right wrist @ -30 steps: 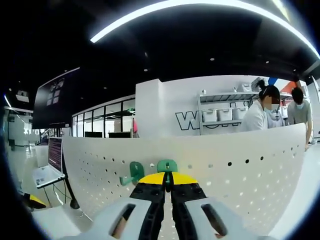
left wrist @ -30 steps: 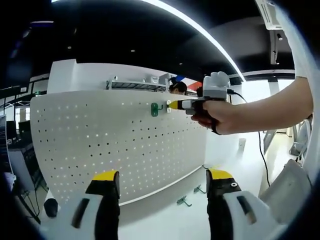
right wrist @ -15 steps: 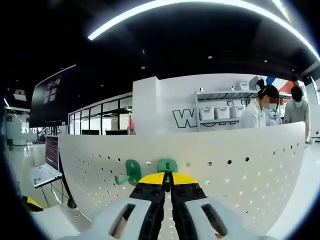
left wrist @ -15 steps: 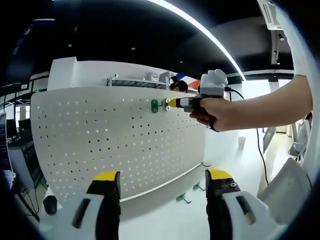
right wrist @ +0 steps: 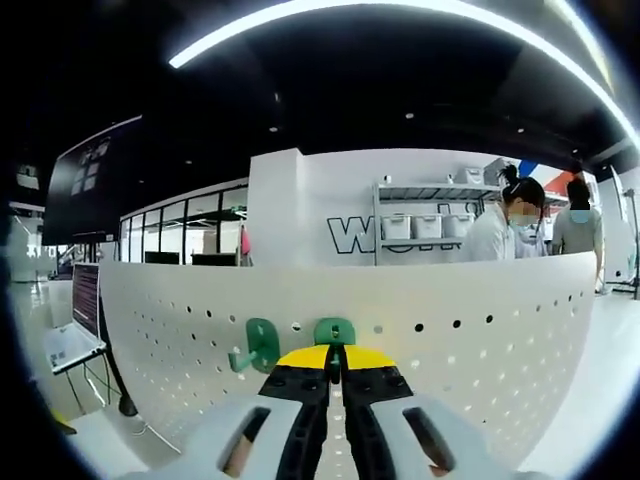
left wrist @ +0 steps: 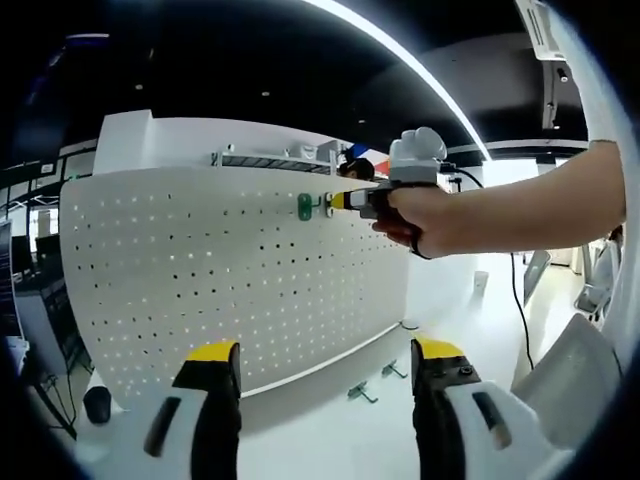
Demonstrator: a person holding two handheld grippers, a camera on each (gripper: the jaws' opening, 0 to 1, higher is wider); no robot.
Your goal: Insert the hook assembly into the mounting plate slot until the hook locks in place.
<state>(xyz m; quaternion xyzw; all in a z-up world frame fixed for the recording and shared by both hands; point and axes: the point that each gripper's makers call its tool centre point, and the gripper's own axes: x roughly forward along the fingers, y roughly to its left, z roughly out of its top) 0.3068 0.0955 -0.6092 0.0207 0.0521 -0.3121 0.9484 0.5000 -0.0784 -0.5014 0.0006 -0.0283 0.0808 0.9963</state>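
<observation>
White perforated mounting plate [right wrist: 480, 340], 2 green hooks.
Your right gripper [right wrist: 335, 372] clamps 1 green hook [right wrist: 334, 331] against it; your left gripper's [left wrist: 325, 385] jaws stand apart.

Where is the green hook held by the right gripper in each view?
Left gripper view: green hook sits upper centre against the white pegboard, at the right gripper tip.
Right gripper view: it is low centre, just above the shut yellow jaws.
Shared landmark: the pegboard's top edge.
</observation>
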